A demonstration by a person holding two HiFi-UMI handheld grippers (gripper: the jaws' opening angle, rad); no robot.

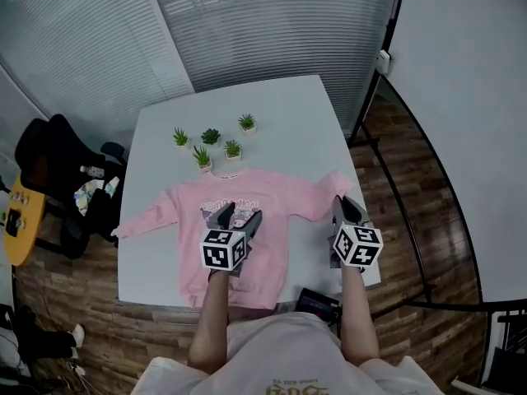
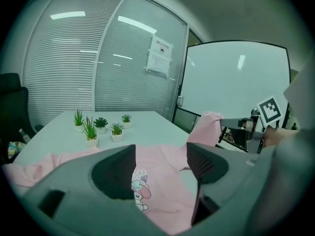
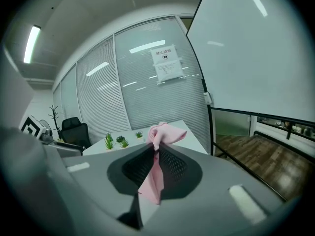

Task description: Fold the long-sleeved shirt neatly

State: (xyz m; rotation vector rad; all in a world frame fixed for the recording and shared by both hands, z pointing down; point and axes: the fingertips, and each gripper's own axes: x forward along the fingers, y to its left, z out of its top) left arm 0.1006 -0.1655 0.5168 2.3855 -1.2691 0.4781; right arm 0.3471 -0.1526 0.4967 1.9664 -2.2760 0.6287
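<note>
pink long-sleeved shirt (image 1: 276, 237): likely soft, light, floppy — best gripped at cuffs and hem | right gripper (image 3: 156, 154): pinched on sleeve cuff (image 3: 166, 132), shirt's 3 o'clock | left gripper (image 2: 160, 163): wide apart, empty

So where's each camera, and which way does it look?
Head view: on the person's head, looking down at table, pink shirt, forearms, left gripper, right gripper.
Left gripper view: on it, between open jaws, across shirt toward potted plants.
Right gripper view: on it, jaws pinching the sleeve, facing blinds.
Both gripper views share the plants.
</note>
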